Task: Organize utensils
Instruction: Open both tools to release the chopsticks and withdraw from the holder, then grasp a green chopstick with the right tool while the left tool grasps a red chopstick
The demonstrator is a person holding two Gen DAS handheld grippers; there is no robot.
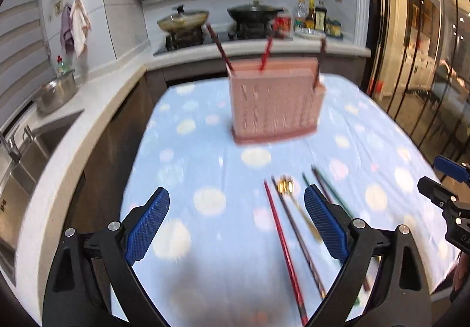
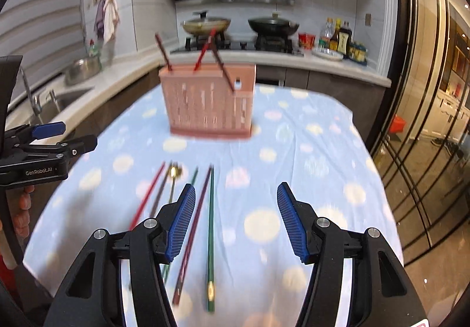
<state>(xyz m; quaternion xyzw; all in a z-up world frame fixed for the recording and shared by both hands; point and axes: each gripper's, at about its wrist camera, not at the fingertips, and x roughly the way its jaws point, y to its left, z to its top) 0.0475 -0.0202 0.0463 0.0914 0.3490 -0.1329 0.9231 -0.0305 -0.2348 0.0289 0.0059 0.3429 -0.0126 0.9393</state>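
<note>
The surface (image 2: 308, 133), spread with a pale blue spotted cloth, carried a pink slotted holder (image 2: 208, 101) standing upright towards its far side, with three chopsticks already leaning out of its top. Well short of the holder, on the near half of the cloth, lay the loose utensils side by side: a red chopstick (image 1: 279, 236), a dark brown one, a gold spoon (image 1: 286, 187), a maroon chopstick and a green chopstick (image 2: 210, 227).

The left tool (image 1: 236, 221) hung above the cloth with its jaws spread wide and nothing between the pads; the red and brown sticks lay just inside its right finger. The right tool (image 2: 236, 218) stood about half open, also empty, with the green and maroon chopsticks below its gap, nearer its left finger.

The sticks looked light, stiff, thin and smooth, likely to roll or slip. A pinch across the shaft near the middle, one at a time, seemed safest.
</note>
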